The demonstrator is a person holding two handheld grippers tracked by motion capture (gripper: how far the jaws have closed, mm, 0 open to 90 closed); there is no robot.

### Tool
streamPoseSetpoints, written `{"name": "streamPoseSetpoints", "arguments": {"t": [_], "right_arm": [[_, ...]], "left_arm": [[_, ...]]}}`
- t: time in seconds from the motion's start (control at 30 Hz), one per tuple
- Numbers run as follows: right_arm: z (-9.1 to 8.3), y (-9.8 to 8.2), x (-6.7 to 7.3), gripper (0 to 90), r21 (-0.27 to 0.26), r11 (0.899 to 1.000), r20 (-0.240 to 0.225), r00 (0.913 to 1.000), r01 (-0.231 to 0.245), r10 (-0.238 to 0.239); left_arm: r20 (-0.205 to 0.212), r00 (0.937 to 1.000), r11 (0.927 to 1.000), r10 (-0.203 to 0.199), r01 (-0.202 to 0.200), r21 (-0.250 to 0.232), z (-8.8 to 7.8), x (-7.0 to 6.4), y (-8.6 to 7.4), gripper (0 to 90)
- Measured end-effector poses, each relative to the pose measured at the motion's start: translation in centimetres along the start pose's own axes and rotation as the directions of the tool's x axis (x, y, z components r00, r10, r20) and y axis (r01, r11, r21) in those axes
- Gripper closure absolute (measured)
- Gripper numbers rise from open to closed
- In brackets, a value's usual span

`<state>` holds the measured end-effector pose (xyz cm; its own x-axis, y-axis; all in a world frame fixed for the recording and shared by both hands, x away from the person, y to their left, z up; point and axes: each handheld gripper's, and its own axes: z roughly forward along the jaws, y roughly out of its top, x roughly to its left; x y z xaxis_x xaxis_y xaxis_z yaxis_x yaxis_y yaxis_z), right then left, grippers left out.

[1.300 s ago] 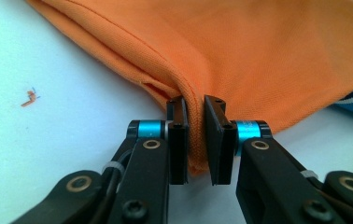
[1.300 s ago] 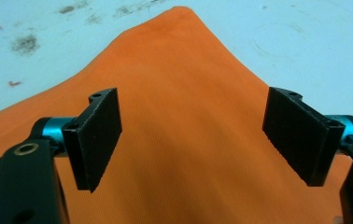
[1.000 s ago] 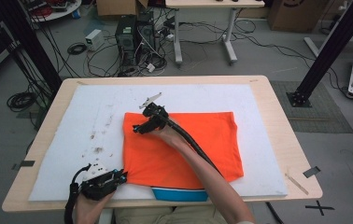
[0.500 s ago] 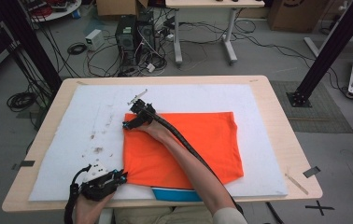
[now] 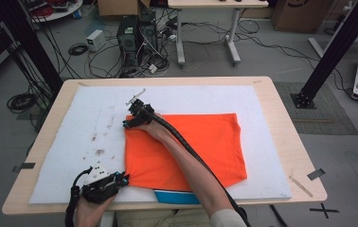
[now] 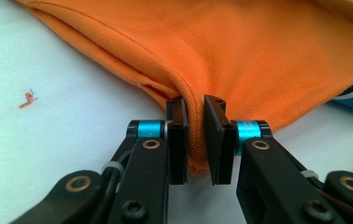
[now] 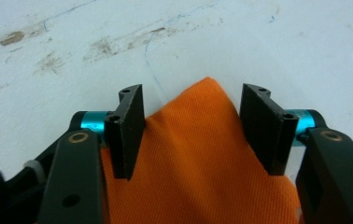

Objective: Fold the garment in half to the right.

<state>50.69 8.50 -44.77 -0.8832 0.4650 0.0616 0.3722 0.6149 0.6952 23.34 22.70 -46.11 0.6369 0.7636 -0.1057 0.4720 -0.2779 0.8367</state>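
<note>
An orange shirt (image 5: 201,142) lies folded flat on the white mat (image 5: 272,109). My left gripper (image 5: 122,178) sits at its near left corner. In the left gripper view that gripper (image 6: 195,140) is shut on a bunched fold of the orange shirt (image 6: 258,56). My right gripper (image 5: 129,122) rests at the far left corner, the forearm reaching across the cloth. In the right gripper view its jaws (image 7: 193,126) have just been closing. The shirt's pointed corner (image 7: 198,163) lies between them, and the pads stand apart from it.
A blue-and-white cloth edge (image 5: 177,196) pokes out under the shirt's near hem. Brown stains (image 5: 99,151) mark the mat's left part. A small metal piece (image 5: 134,97) lies just beyond the right gripper. Black tape (image 5: 317,173) sits on the wooden table's right edge.
My right gripper has moved left along the shirt's far edge to its far left corner and come down onto it. The left gripper has stayed put.
</note>
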Motion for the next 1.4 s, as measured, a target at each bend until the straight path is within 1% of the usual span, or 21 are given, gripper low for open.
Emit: {"name": "streamPoseSetpoints", "arguments": {"t": [0.1,0.13,0.23,0.27,0.3,0.37,0.4,0.47,0.57,0.63,0.67,0.7,0.73,0.87,0.97,1.0,1.1,1.17,1.23,1.33,1.4], "right_arm": [[0.1,0.1,0.0,46.4,0.0,1.0,-0.007,0.9999,0.014,-0.014],[0.1,0.1,0.0,49.8,-0.003,1.0,-0.009,0.9999,0.008,-0.008],[0.0,0.0,-0.1,62.6,-0.006,1.0,-0.044,0.999,0.01,-0.01],[0.0,0.1,0.0,64.4,-0.005,1.0,-0.05,0.9987,0.009,-0.009],[0.0,0.1,0.0,66.1,-0.005,1.0,-0.051,0.9986,0.012,-0.012],[-0.1,0.1,0.0,73.3,-0.006,1.0,-0.055,0.9982,0.026,-0.026],[-0.1,0.1,0.1,77.0,-0.008,1.0,-0.056,0.9981,0.025,-0.025],[-0.1,0.1,0.2,81.1,-0.009,0.999,-0.057,0.9979,0.032,-0.033],[-0.2,0.2,0.2,83.6,-0.008,1.0,-0.063,0.9975,0.03,-0.031],[-0.3,0.2,0.2,84.4,-0.004,1.0,-0.059,0.9979,0.027,-0.027],[-0.3,0.3,0.2,84.5,-0.005,0.999,-0.053,0.998,0.034,-0.034],[-0.5,0.3,0.4,84.6,-0.002,1.0,-0.046,0.9984,0.031,-0.031],[-0.7,0.4,0.3,84.6,-0.013,0.999,-0.047,0.9983,0.035,-0.035],[-1.8,0.9,0.4,84.5,-0.05,0.999,-0.064,0.9977,0.019,-0.022],[-2.7,1.4,0.8,84.5,-0.077,0.996,-0.063,0.9973,0.033,-0.038],[-2.9,1.6,0.9,84.5,-0.088,0.995,-0.063,0.9972,0.035,-0.041],[-3.6,2.0,1.2,84.5,-0.131,0.991,-0.08,0.9964,0.019,-0.03],[-4.0,2.2,1.3,84.5,-0.149,0.989,-0.094,0.9954,0.007,-0.022],[-4.4,2.4,1.3,84.5,-0.148,0.989,-0.087,0.9956,0.024,-0.037],[-5.0,2.3,1.0,84.4,-0.131,0.991,-0.083,0.9957,0.031,-0.042],[-5.3,2.1,0.8,84.4,-0.117,0.993,-0.072,0.9965,0.035,-0.043]], "left_arm": [[0.002,1.0,1.0,-0.002,0.002,-0.002,0.0,0.0,0.0,79.9],[0.003,1.0,1.0,-0.004,0.004,-0.002,0.0,0.0,0.0,79.9],[0.002,1.0,1.0,-0.003,0.003,-0.003,0.0,0.0,0.0,79.9],[0.002,1.0,1.0,-0.004,0.004,-0.004,0.0,0.0,0.0,79.9],[0.002,1.0,1.0,-0.004,0.004,-0.006,0.0,0.0,-0.1,79.9],[0.002,1.0,1.0,-0.002,0.002,-0.005,0.0,0.0,-0.1,79.9],[0.002,1.0,1.0,-0.002,0.002,-0.006,0.0,0.0,-0.1,79.9],[0.005,1.0,0.9999,-0.008,0.008,-0.007,0.0,0.1,-0.1,80.0],[0.014,0.9998,0.9998,-0.015,0.015,-0.015,0.0,0.2,-0.2,80.2],[0.015,0.9997,0.9995,-0.02,0.02,-0.023,-0.1,0.2,-0.2,80.5],[0.015,0.9998,0.9995,-0.013,0.014,-0.027,-0.2,0.1,-0.1,80.6],[0.018,0.9997,0.9993,-0.015,0.016,-0.035,-0.4,0.1,-0.1,80.6],[0.019,0.9997,0.9991,-0.014,0.014,-0.041,-0.5,0.1,0.0,80.6],[0.027,0.9996,0.998,0.006,-0.004,-0.063,-1.4,0.0,0.5,80.6],[0.047,0.9989,0.9958,0.007,-0.003,-0.091,-2.4,0.2,1.0,80.6],[0.046,0.9989,0.9952,0.01,-0.005,-0.097,-2.7,0.2,1.1,80.6],[0.043,0.9989,0.9931,0.016,-0.011,-0.116,-3.6,0.3,1.5,80.6],[0.048,0.9987,0.9921,0.019,-0.012,-0.125,-3.9,0.3,1.6,80.7],[0.048,0.9985,0.9915,0.026,-0.019,-0.128,-3.9,0.1,1.7,80.7],[0.049,0.9983,0.9916,0.032,-0.026,-0.127,-3.7,-0.1,1.9,80.6],[0.049,0.9981,0.9918,0.036,-0.029,-0.124,-3.6,-0.2,2.0,80.7]]}}
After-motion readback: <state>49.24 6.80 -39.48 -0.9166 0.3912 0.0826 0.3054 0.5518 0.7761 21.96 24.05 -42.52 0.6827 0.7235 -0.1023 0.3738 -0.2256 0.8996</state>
